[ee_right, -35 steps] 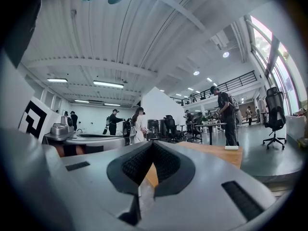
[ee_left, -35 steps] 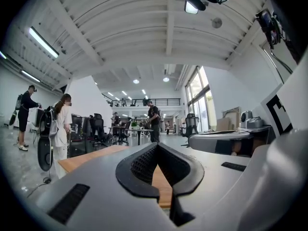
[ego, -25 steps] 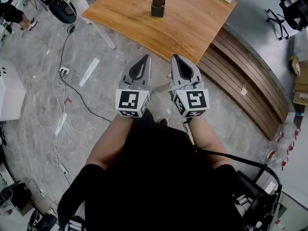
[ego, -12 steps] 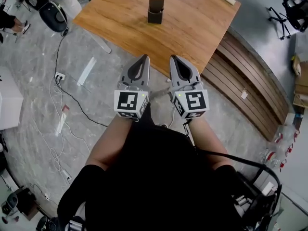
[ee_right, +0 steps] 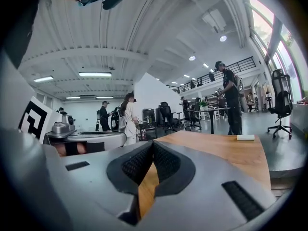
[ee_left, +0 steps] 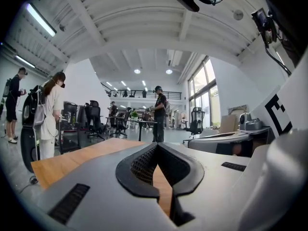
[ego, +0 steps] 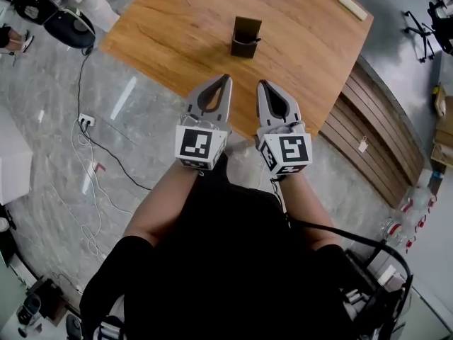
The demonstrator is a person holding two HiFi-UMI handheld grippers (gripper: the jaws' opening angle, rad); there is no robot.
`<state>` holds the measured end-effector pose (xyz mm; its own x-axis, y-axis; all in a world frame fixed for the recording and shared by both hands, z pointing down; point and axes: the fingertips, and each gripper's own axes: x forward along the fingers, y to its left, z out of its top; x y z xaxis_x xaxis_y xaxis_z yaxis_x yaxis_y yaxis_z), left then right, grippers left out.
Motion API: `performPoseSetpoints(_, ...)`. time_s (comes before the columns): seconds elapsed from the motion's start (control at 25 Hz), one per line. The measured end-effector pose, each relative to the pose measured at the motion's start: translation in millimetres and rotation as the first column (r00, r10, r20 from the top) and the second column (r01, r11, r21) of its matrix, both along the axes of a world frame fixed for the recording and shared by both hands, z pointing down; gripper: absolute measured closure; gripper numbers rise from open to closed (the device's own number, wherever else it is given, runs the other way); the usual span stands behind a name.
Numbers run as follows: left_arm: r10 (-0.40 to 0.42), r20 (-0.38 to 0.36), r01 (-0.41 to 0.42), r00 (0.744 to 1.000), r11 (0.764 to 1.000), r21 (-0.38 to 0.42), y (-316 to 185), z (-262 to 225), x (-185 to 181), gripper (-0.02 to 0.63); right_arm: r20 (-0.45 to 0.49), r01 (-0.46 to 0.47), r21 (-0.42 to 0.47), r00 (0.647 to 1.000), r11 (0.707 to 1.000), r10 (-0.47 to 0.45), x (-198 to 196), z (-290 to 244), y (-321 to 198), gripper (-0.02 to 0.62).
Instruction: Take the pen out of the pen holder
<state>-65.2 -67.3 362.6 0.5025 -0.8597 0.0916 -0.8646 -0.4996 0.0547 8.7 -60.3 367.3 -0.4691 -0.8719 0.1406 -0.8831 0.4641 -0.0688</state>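
A dark brown pen holder [ego: 245, 37] stands upright near the middle of the wooden table [ego: 170, 27]. I cannot make out a pen in it from the head view. My left gripper [ego: 226, 78] and right gripper [ego: 261, 83] are held side by side over the table's near edge, short of the holder. Both are shut with nothing between the jaws. In the left gripper view the left gripper [ee_left: 157, 146] has its jaws met at the tips, with tabletop [ee_left: 72, 158] beyond. The right gripper [ee_right: 152, 144] looks the same in its own view. Neither gripper view shows the holder.
A small white block [ego: 352, 7] lies at the table's far right corner. Curved wooden slats [ego: 371, 129] run along the floor to the right. Cables and a power strip [ego: 88, 120] trail over the grey floor on the left. Several people [ee_left: 48, 114] and office chairs stand beyond.
The table and holder have come closer, and both grippers have gone forward from above the floor to above the table's near edge. Both stayed shut.
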Motion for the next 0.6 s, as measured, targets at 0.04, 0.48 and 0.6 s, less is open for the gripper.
performPoseSetpoints(0.04,0.012,0.002,-0.012,1.0,1.0,-0.006,-13,2,-2,0.606,-0.001,-0.01,-0.007,1.0,1.0,0.01,-2,2,-13,0.581)
performPoseSetpoints(0.48,0.082,0.036,-0.078,0.996,0.993,-0.092,-112,54,13,0.606,-0.039,-0.079,-0.129,0.996,0.988,0.074,13,53,-115,0.58)
performPoseSetpoints(0.6,0.074,0.043,-0.069,0.996,0.991,-0.114,-133,68,20,0.606,-0.04,-0.066,-0.202,0.997,0.977,0.059,16,76,-136,0.58)
